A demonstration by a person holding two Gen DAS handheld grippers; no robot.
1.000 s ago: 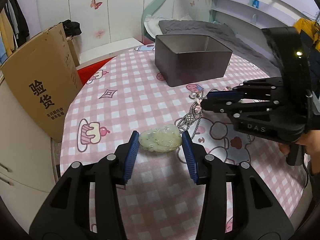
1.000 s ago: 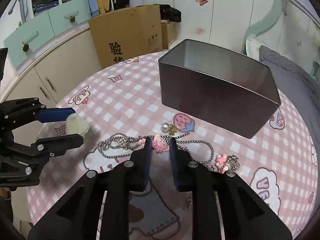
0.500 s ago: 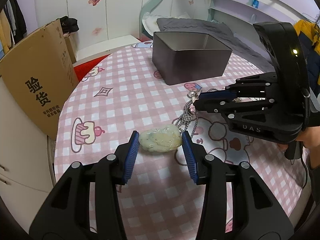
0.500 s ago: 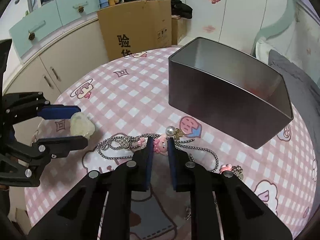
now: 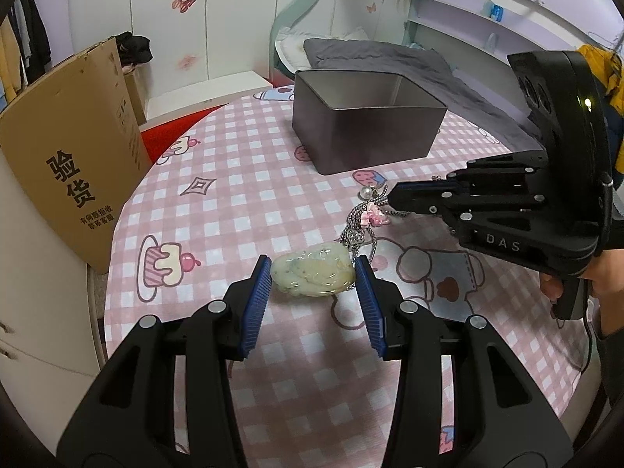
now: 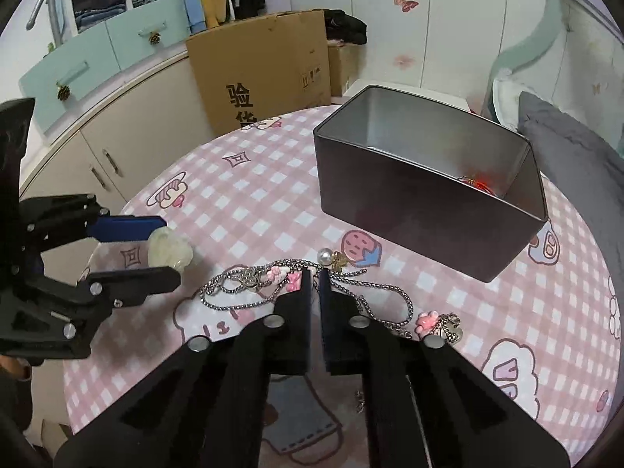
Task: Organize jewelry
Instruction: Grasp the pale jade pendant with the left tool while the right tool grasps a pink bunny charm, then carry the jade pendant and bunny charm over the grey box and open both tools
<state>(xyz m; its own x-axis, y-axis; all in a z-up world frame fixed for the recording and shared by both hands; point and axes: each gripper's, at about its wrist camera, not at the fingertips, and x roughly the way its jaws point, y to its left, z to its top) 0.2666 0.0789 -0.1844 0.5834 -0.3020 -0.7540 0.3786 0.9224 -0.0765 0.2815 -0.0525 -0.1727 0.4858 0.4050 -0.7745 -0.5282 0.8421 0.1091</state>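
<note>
A pale green jade pendant lies on the pink checked tablecloth between the blue pads of my left gripper, and both pads touch its sides. In the right wrist view the pendant shows between the left gripper's fingers. A silver chain necklace with pink charms and a pearl sprawls beside it. My right gripper is closing on the chain at a pink charm, with only a thin gap left. From the left, the right gripper pinches the chain.
An open dark metal tin stands behind the necklace with something red inside it. Another pink charm and a metal tag lie at the chain's right end. A cardboard box and cabinets stand past the table's left edge.
The right gripper's jaws have narrowed onto the pink charm and chain. The left gripper and the jade pendant have stayed as they were.
</note>
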